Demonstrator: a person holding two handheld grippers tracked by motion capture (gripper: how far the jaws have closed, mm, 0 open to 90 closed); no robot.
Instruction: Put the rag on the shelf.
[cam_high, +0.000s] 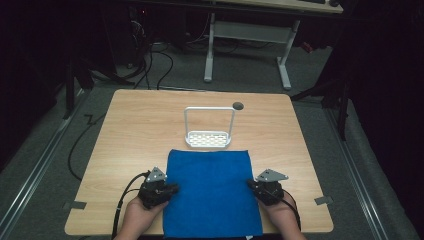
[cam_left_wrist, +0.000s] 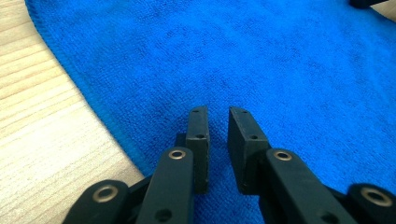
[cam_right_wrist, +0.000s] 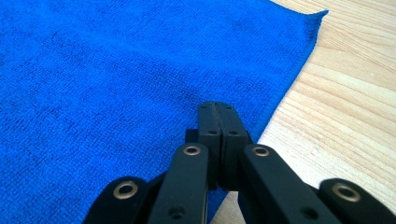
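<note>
Cloth work looks barely begun from my seat: the blue towel (cam_high: 212, 192) lies flat and smooth on the worktop (cam_high: 140, 125), nearest the person's edge at 6 o'clock, its near hem hanging just past that edge. No fold or lifted corner shows, so I judge everything is left to do.

My left claw (cam_high: 171, 188) rests at the towel's 9 o'clock edge; in the left gripper view its jaws stand slightly spread with bare pile between them, pinching nothing. My right claw (cam_high: 251, 184) sits at the 3 o'clock edge, jaws pressed together on the hem; I cannot tell whether any fabric is caught between them.

At 12 o'clock, just beyond the towel, a white wire rack (cam_high: 208, 131) stands upright, untouched. Grasping both side edges seems the next step
</note>
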